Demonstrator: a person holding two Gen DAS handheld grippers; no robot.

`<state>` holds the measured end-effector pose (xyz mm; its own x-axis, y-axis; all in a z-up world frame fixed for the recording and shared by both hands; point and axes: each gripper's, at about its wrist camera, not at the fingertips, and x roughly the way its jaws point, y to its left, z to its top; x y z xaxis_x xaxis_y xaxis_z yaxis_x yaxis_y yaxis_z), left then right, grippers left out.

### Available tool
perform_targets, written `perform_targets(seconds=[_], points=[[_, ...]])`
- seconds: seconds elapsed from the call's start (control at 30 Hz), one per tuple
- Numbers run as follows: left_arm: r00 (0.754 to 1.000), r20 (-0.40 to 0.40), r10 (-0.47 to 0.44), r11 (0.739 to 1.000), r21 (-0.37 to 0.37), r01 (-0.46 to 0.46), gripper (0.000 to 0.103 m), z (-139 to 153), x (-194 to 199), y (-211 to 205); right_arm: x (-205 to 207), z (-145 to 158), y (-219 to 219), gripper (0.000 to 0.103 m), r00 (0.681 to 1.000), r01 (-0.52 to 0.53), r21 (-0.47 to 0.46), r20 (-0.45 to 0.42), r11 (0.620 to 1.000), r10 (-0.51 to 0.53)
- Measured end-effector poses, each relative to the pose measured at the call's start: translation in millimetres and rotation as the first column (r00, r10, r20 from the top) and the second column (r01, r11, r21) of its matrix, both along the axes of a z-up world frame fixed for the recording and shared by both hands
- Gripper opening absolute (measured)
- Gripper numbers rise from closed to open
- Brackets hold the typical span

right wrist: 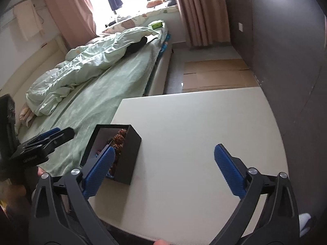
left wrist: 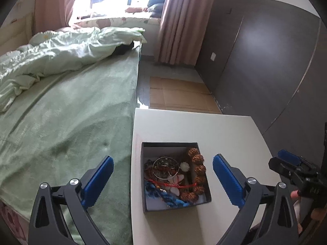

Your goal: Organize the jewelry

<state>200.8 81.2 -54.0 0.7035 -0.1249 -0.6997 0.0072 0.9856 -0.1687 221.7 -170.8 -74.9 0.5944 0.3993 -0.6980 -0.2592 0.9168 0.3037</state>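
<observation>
Left wrist view looks down on the black box [left wrist: 147, 183], which sits on the white table [left wrist: 224, 132] just beside the green bed [left wrist: 71, 122], and your left gripper [left wrist: 162, 180] hangs above it with its jaws spread wide and nothing between them. Inside lies a tangle: a bracelet of large brown beads [left wrist: 197, 173] curving along the right wall, a thin silver bangle [left wrist: 165, 166] in the middle, a red cord [left wrist: 173, 184] crossing it, a blue braided cord [left wrist: 163, 197] at the near side, and a small white piece [left wrist: 186, 166] by the beads. You should expect all of it to be light. The beads will likely be hard and knobbly, so they offer the surest hold; close across one bead or across the string between two. The bangle is probably stiff and slippery, so pinch its rim and lift slowly. The cords are soft and may drag their neighbours up, since they overlap. In the right wrist view your right gripper [right wrist: 163, 173] is also wide open and holds nothing, above bare table, with the box just to its left; use it to steady the box wall, which may slide.
</observation>
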Motion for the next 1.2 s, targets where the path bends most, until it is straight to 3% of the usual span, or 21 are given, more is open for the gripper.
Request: perform_targets(seconds=[0.17, 0.27, 0.37, 0.6, 0.87, 1.07, 1.2], points=[[0.999, 0.048, -0.019, 1.000, -0.016, 0.020, 0.094, 10, -29, -6, -25, 11, -15, 0.098, 0.999, 0.041, 0.014, 0.013, 0.999, -0.041], [0.994, 0.083, -0.074, 0.997, 0.036, 0.071, 0.094, 18, -52, -21, -36, 16, -24, 0.098, 0.997, 0.079, 0.018, 0.013, 0.997, -0.079], [0.990, 0.101, -0.093, 0.995, 0.030, 0.090, 0.094, 24, -68, -26, -49, 25, -36, 0.098, 0.995, 0.095, 0.055, 0.013, 0.994, -0.096], [0.986, 0.147, -0.075, 0.997, -0.007, 0.076, 0.094, 39, -102, -26, -80, 39, -50, 0.098, 0.993, 0.107, 0.086, 0.042, 0.990, -0.111], [0.981, 0.176, -0.077, 0.997, 0.017, 0.075, 0.094, 49, -140, -35, -119, 53, -49, 0.098, 0.988, 0.118, 0.047, 0.094, 0.992, -0.122], [0.979, 0.192, -0.072, 0.997, 0.001, 0.073, 0.094, 54, -162, -33, -137, 51, -58, 0.098, 0.990, 0.121, 0.071, 0.070, 0.990, -0.126], [0.972, 0.227, -0.065, 0.998, -0.001, 0.067, 0.095, 57, -174, -33, -154, 55, -58, 0.098, 0.987, 0.117, 0.066, 0.103, 0.991, -0.123]])
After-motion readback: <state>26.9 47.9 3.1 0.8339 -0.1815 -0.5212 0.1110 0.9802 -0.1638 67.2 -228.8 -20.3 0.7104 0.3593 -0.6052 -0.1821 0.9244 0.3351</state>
